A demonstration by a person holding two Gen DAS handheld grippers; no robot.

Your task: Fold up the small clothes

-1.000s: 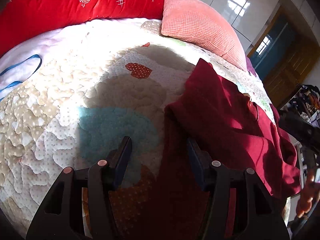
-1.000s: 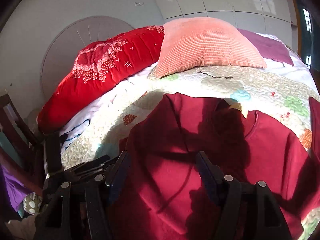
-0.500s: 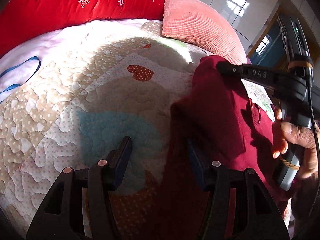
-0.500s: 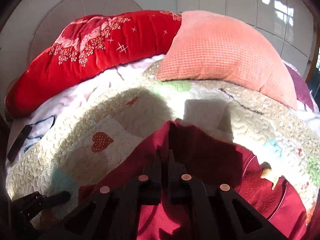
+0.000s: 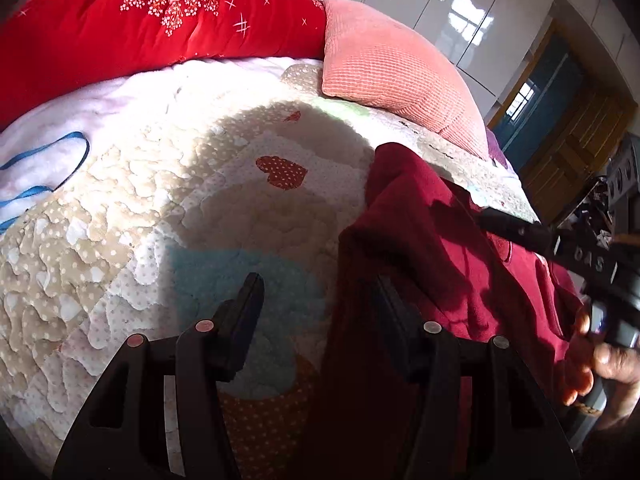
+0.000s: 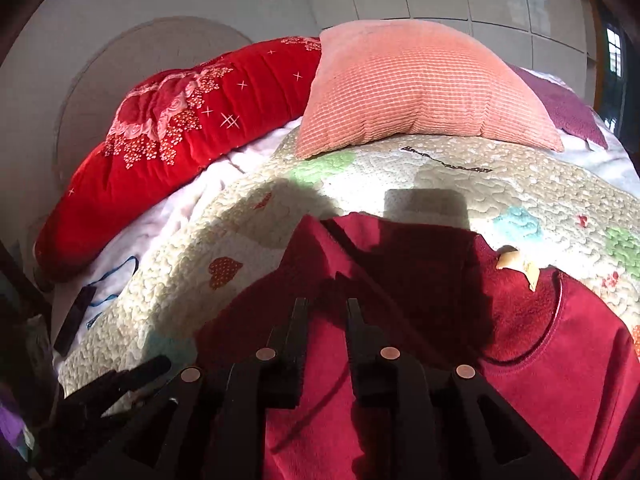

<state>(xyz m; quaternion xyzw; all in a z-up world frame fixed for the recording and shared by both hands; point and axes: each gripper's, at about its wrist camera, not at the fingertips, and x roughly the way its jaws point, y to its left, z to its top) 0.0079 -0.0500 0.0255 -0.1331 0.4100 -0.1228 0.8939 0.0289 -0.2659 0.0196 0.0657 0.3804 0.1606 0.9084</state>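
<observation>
Right tool (image 6: 326, 308) since parted, released over maroon shirt (image 6: 400, 280); left tool (image 5: 320, 292) spread at shirt edge.

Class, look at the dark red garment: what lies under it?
The dark red garment lies on the patchwork quilt, which shows all around it with hearts and pastel patches. The quilt directly beneath the garment is covered, so nothing else there can be confirmed.

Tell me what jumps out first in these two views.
The dark red sweatshirt sprawls across the patchwork quilt, one fold rising ahead of the right gripper, whose fingers stand slightly apart. Behind it, a salmon corduroy pillow leans beside a bright red floral bolster.
</observation>
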